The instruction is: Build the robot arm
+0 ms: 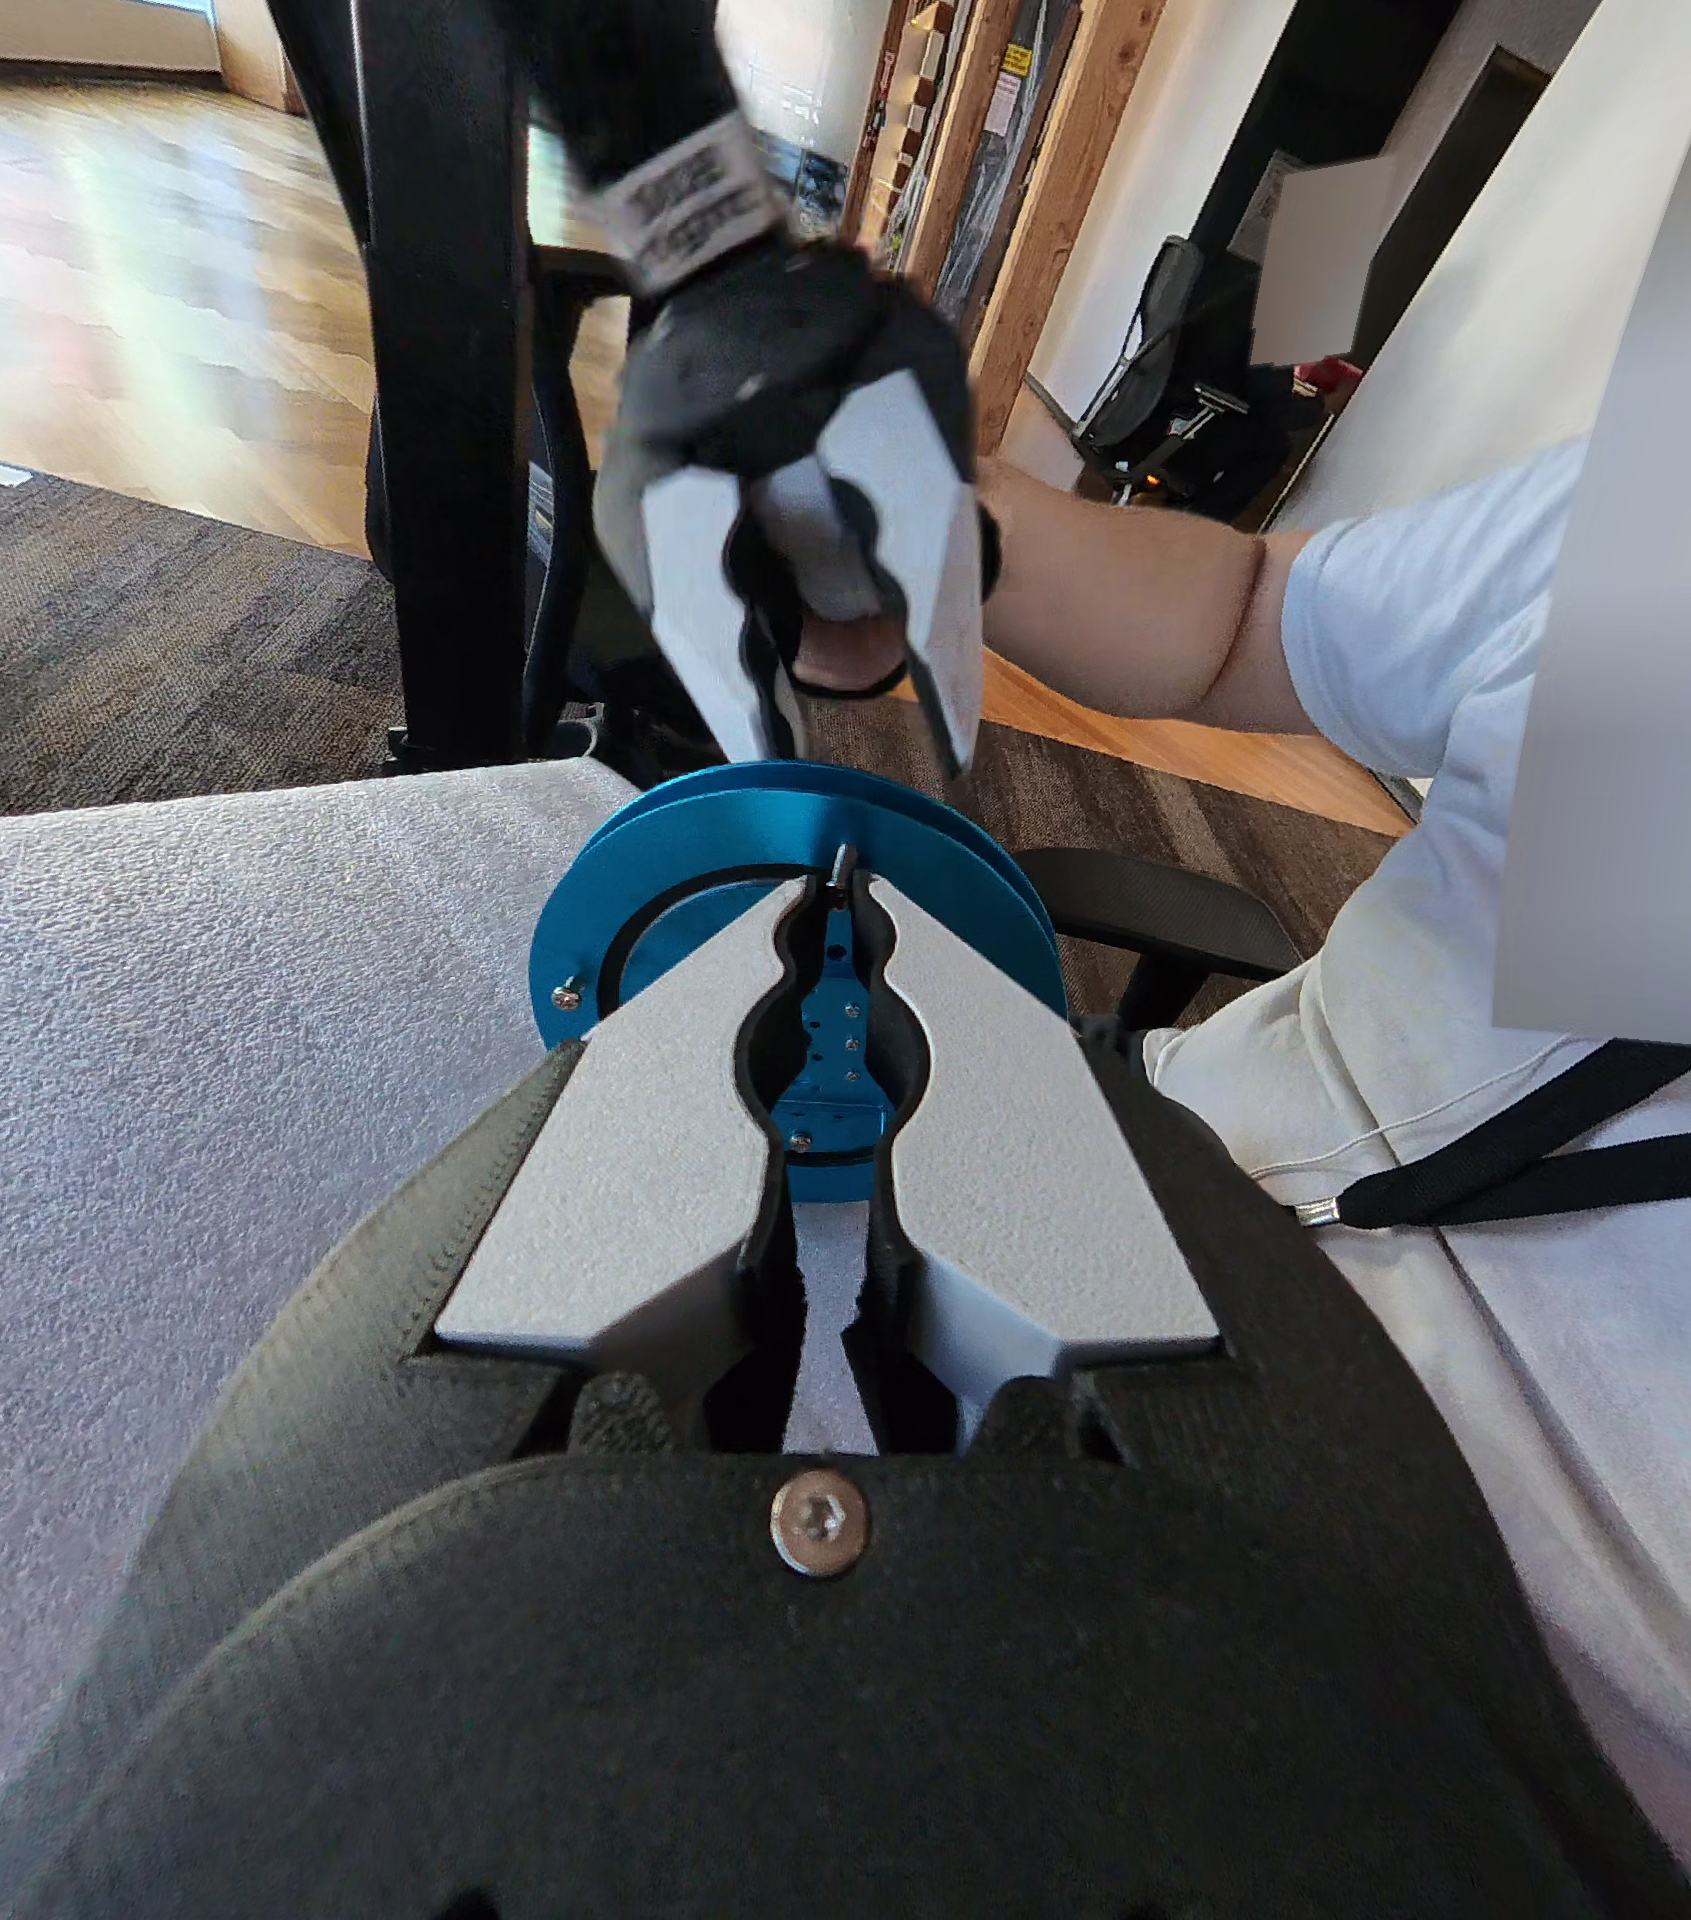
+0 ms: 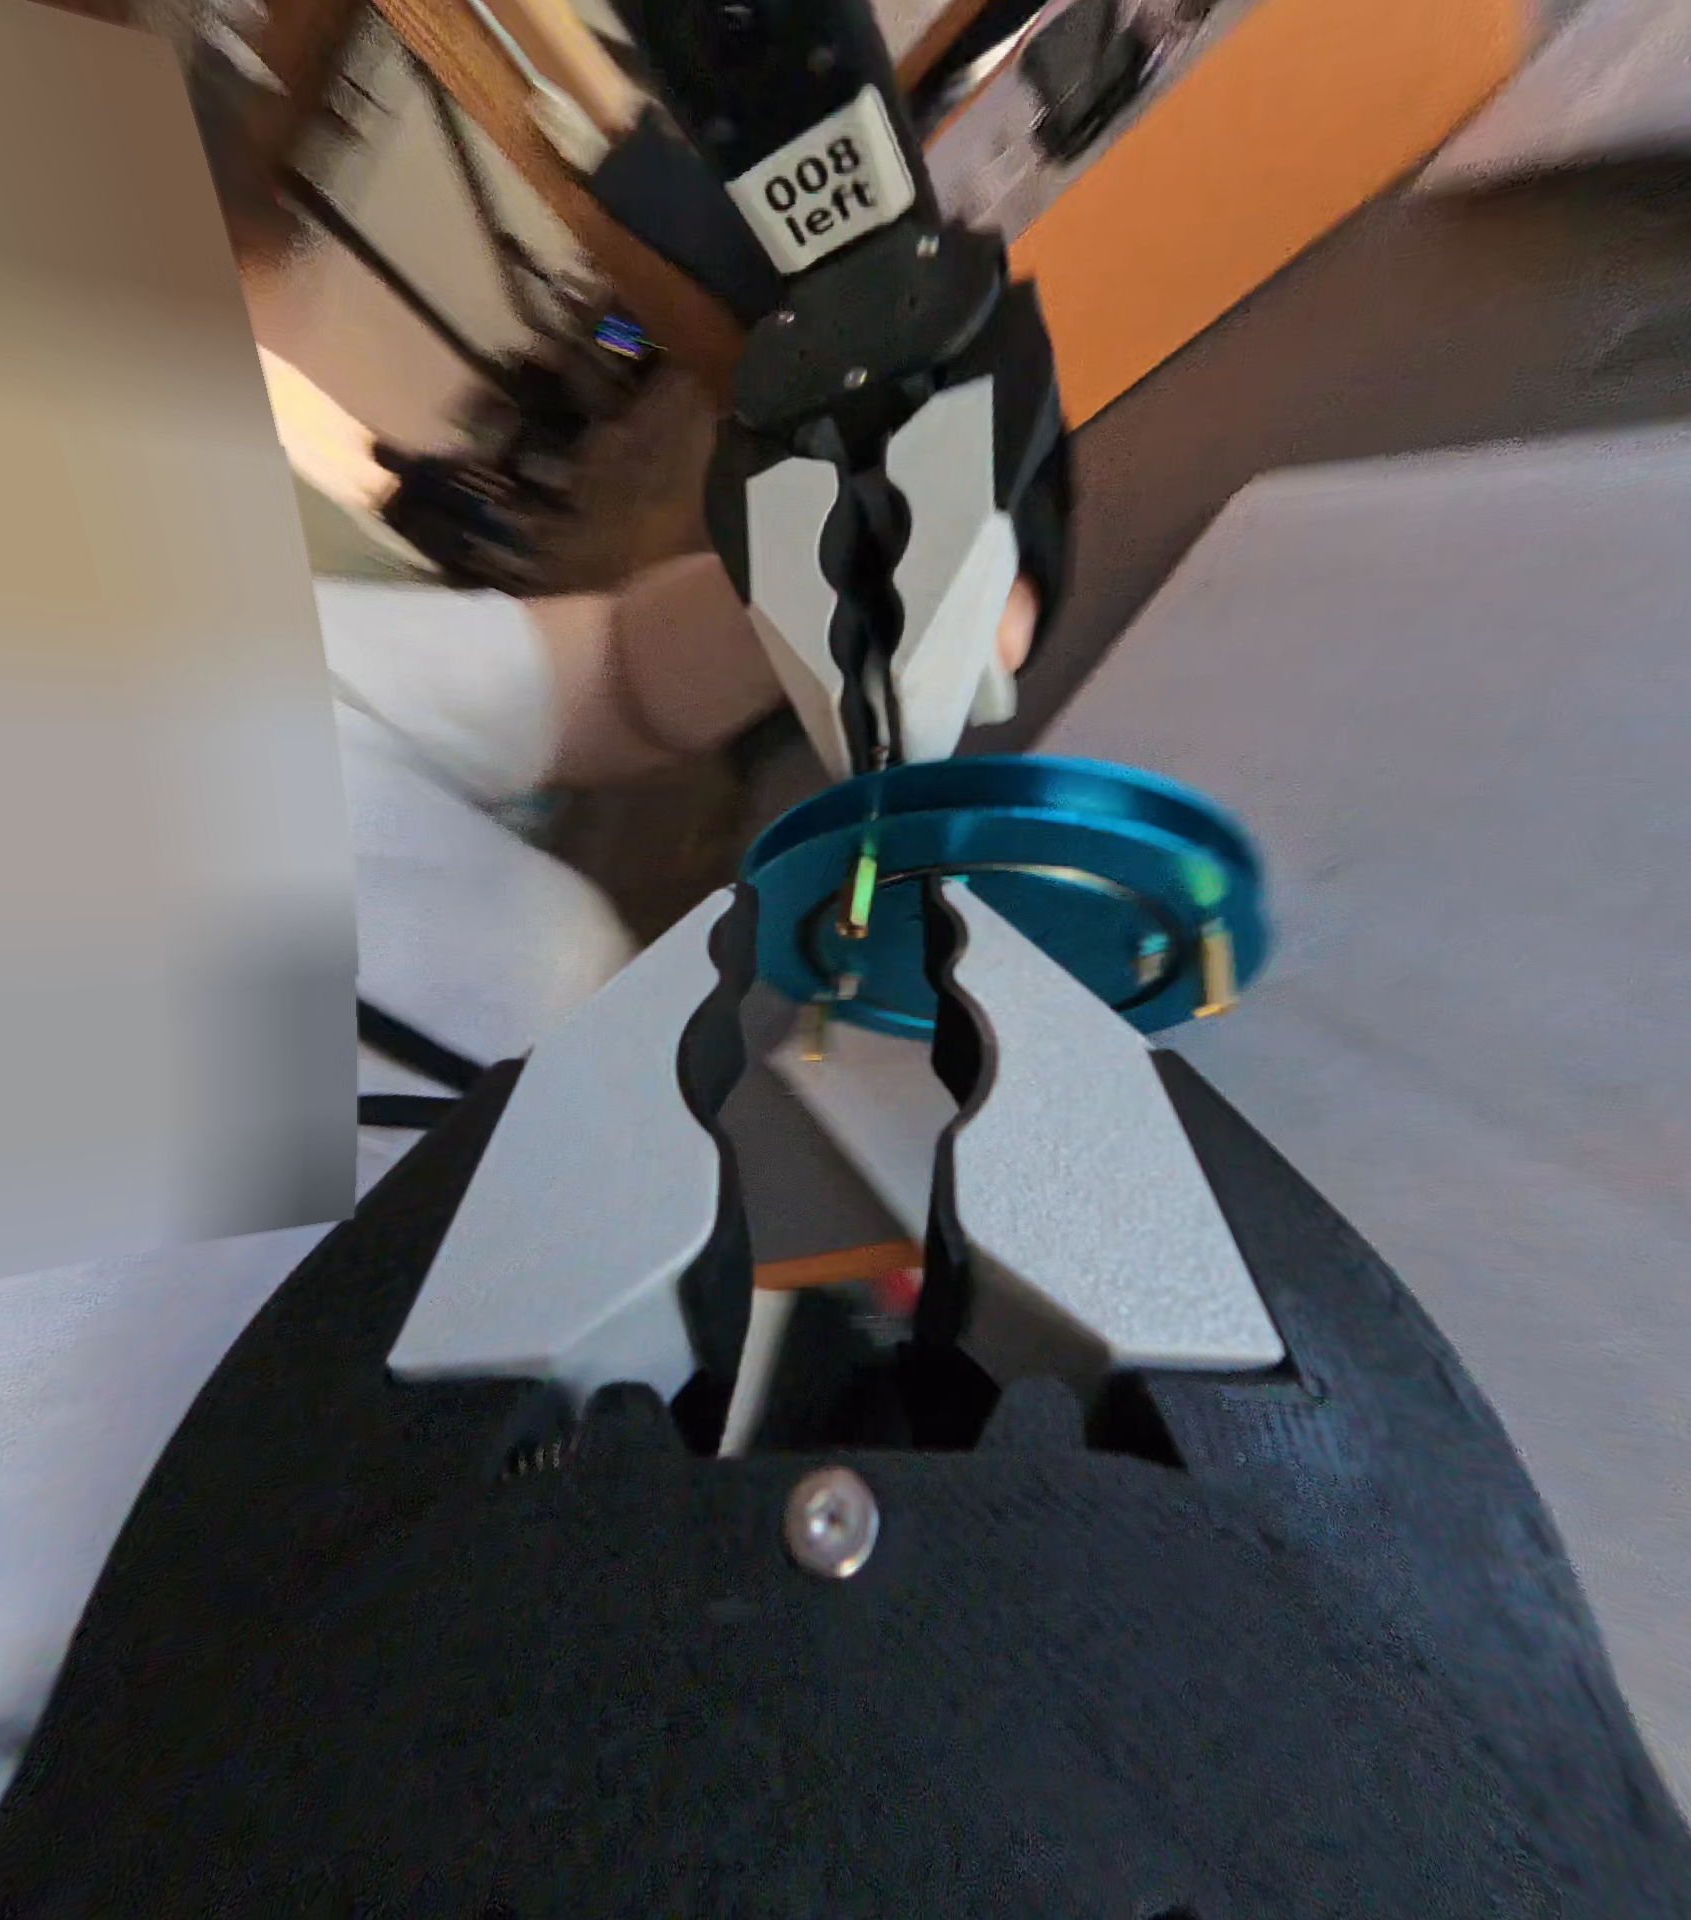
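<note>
The left gripper [image 1: 836,883] is clamped on a small screw at the rim of the blue pulley wheel [image 1: 706,862], held upright over the grey table [image 1: 145,1039], while the right gripper [image 1: 856,758], jaws parted, hovers just above its top edge.

Materials and finishes, both wrist views.

The round blue metal disc assembly [image 1: 799,821] looked anodised, smooth with a satin sheen; small steel screws and brass-coloured standoffs [image 2: 859,899] were shiny. The left gripper [image 1: 836,883] and the right gripper [image 2: 836,904] had matt, finely grained pale grey plastic fingers with black rubbery wavy pads, set in black layered printed plastic. The grey table covering [image 1: 145,1039] looked rough, foam-like. The wooden floor [image 1: 93,260] was glossy; the dark carpet [image 1: 93,644] was coarse.
</note>
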Action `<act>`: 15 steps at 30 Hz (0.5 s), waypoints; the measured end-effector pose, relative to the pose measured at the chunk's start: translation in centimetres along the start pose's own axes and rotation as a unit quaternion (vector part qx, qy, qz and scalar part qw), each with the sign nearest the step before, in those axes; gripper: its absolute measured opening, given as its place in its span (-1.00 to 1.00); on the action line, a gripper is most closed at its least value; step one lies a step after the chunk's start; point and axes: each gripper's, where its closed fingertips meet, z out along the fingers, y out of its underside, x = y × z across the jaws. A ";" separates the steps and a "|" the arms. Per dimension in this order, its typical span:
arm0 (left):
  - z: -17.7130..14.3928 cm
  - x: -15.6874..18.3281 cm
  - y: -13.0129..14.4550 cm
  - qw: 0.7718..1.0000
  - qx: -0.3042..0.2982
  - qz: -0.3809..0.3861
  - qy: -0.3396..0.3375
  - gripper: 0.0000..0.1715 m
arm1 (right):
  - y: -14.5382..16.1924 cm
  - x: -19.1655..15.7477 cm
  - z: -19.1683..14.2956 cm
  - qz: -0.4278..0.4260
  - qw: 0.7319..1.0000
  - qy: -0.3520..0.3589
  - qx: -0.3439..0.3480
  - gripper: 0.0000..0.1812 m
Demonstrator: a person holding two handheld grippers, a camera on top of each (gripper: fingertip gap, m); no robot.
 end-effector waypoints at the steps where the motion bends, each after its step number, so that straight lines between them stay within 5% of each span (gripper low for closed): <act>1: -0.1 -0.1 0.0 1.000 0.001 -0.004 -0.001 -0.96 | -0.3 0.2 -0.3 -0.087 0.994 0.060 0.002 -0.67; 4: -0.1 -0.1 -0.1 1.000 0.005 -0.015 0.000 -0.96 | -0.5 0.4 -0.7 -0.285 0.938 0.198 -0.024 -0.79; 9: 0.0 -0.2 -0.1 1.000 0.005 -0.019 -0.002 -0.96 | 0.1 1.2 0.1 -0.370 0.880 0.285 -0.082 -0.95; 11: -0.2 -0.1 -0.1 1.000 0.002 -0.006 -0.007 -0.96 | 0.2 1.2 0.3 -0.355 0.886 0.287 -0.085 -0.95; 15: -0.2 0.0 -0.1 1.000 -0.006 0.018 -0.011 -0.95 | 0.5 0.6 0.6 -0.129 0.977 0.164 -0.046 -0.96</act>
